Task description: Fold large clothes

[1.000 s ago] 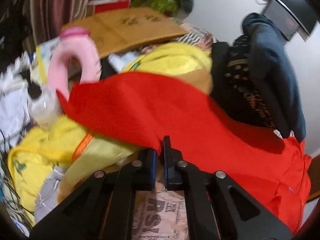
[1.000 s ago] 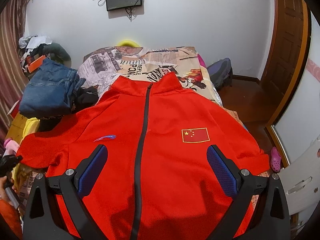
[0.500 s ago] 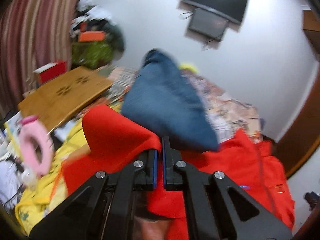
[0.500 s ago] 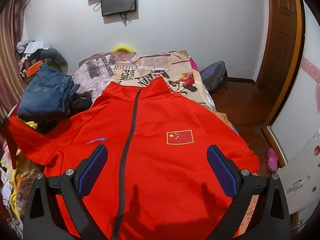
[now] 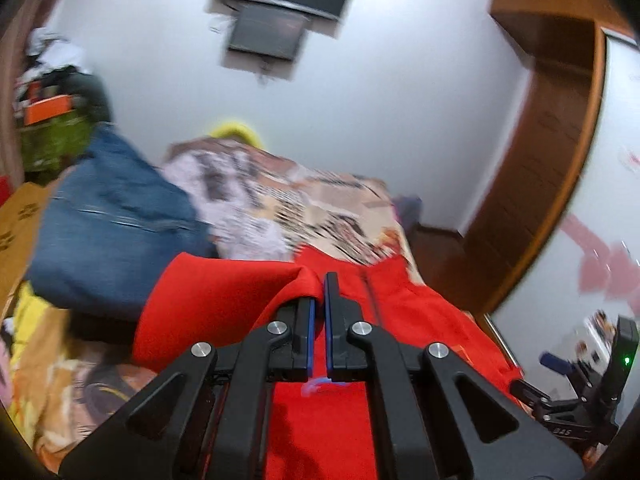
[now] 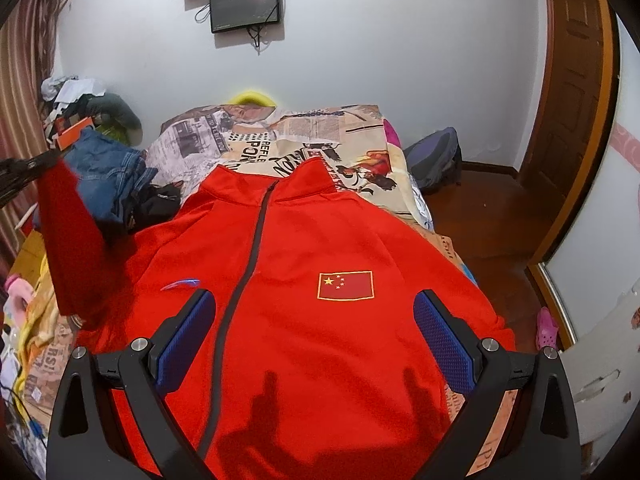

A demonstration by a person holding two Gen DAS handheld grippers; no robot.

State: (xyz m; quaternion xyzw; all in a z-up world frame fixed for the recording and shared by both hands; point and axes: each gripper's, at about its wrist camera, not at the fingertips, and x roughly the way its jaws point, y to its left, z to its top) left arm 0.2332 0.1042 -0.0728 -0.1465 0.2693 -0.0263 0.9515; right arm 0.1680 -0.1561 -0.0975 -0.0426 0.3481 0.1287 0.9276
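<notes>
A red zip jacket [image 6: 288,280] with a flag patch lies front up on the bed. My left gripper [image 5: 319,296] is shut on the end of the jacket's left sleeve [image 5: 224,292] and holds it lifted above the jacket body [image 5: 320,420]. In the right wrist view the raised sleeve [image 6: 68,240] hangs at the left, held by the left gripper [image 6: 48,158]. My right gripper [image 6: 314,336] is open and empty above the jacket's lower front; it also shows in the left wrist view [image 5: 588,384].
Folded blue jeans [image 6: 108,176] and dark clothes [image 6: 156,204] lie left of the jacket. The bed's newspaper-print sheet [image 6: 280,140] shows beyond the collar. A cluttered pile with yellow fabric [image 5: 28,312] is at far left. A wooden door [image 6: 576,120] and floor are right.
My left gripper has lifted the sleeve up and swung it to the right, over the jacket body. My right gripper has stayed open and moved slightly closer to the jacket.
</notes>
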